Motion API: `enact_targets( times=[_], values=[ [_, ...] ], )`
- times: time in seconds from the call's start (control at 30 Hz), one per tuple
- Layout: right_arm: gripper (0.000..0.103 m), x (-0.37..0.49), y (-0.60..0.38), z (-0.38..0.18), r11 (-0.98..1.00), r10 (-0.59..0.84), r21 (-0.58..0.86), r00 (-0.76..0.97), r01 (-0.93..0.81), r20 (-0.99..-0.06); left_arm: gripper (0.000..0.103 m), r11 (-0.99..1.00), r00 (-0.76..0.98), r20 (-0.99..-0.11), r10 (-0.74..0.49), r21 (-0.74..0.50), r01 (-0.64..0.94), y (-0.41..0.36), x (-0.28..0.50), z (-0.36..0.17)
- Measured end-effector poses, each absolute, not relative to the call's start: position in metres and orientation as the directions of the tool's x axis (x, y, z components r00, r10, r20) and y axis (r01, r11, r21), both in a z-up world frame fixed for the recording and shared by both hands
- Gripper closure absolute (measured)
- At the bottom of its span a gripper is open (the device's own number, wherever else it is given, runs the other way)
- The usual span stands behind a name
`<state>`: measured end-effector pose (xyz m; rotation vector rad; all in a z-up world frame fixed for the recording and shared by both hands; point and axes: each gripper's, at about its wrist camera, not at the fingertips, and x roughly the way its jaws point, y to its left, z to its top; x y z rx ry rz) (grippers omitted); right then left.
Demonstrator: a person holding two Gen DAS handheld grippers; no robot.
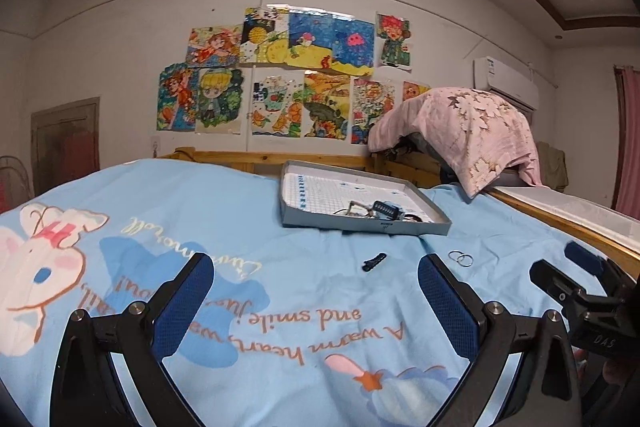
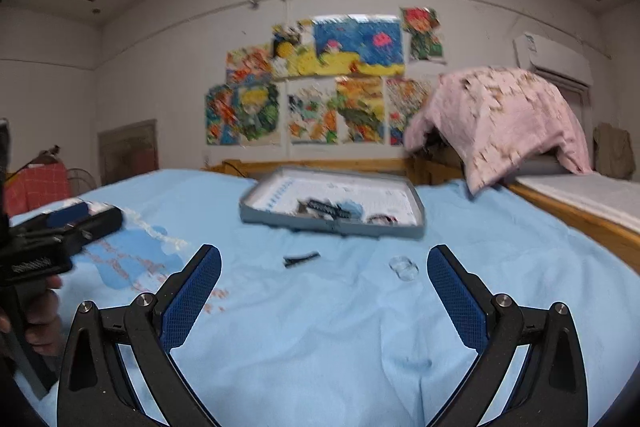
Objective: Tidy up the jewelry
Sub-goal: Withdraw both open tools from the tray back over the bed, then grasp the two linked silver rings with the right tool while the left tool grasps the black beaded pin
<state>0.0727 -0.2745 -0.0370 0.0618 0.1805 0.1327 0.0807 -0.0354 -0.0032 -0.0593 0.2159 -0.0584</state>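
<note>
From my left wrist camera, my left gripper (image 1: pixel 316 291) hangs over the blue bedsheet (image 1: pixel 248 203) with its blue-padded fingers spread wide and nothing between them. I take the shallow grey tray (image 1: pixel 362 223) as my landmark: it sits on the sheet ahead, already holding a dark comb-like clip and a few small pieces near its front wall. Just in front of that wall lies a black hair clip (image 1: pixel 374 261), its long axis running diagonally, the thinner end pointing up and right toward the tray. To the right of the clip, also in front of the tray, are two thin silver rings (image 1: pixel 461 258), lying flat and touching or overlapping. From my right wrist camera the picture is blurred, yet my right gripper (image 2: pixel 324 295) is clearly spread open and empty as well. The tray (image 2: pixel 332 227) is ahead; the hair clip (image 2: pixel 301 259) lies before its front wall, nearly crosswise, and the rings (image 2: pixel 404 267) show only as a faint smear right of it. I judge the clip light and stiff, best pinched across its narrow body at mid-length. The rings look tiny, light and slippery, and the soft sheet will give under them, so I would nip one rim edge-on.
</note>
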Motion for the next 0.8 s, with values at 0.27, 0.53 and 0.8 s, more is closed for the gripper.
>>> enact_targets(
  times=[0.27,0.53,0.8],
  values=[
    [0.002,0.075,-0.289,-0.045,0.992,0.080,0.115,0.976,-0.057,-0.201,0.000,0.997,0.972,-0.226,-0.060,-0.064,0.047,-0.036,0.080,-0.010],
    [0.002,0.082,-0.290,-0.050,0.992,0.067,0.115,0.970,-0.041,-0.236,0.000,0.996,0.958,-0.277,-0.072,-0.075,0.053,-0.037,0.089,-0.013],
    [0.002,0.091,-0.298,-0.047,0.989,0.059,0.150,0.962,-0.019,-0.268,0.000,0.989,0.935,-0.326,-0.139,-0.096,0.113,-0.045,0.128,-0.006]
  ],
)
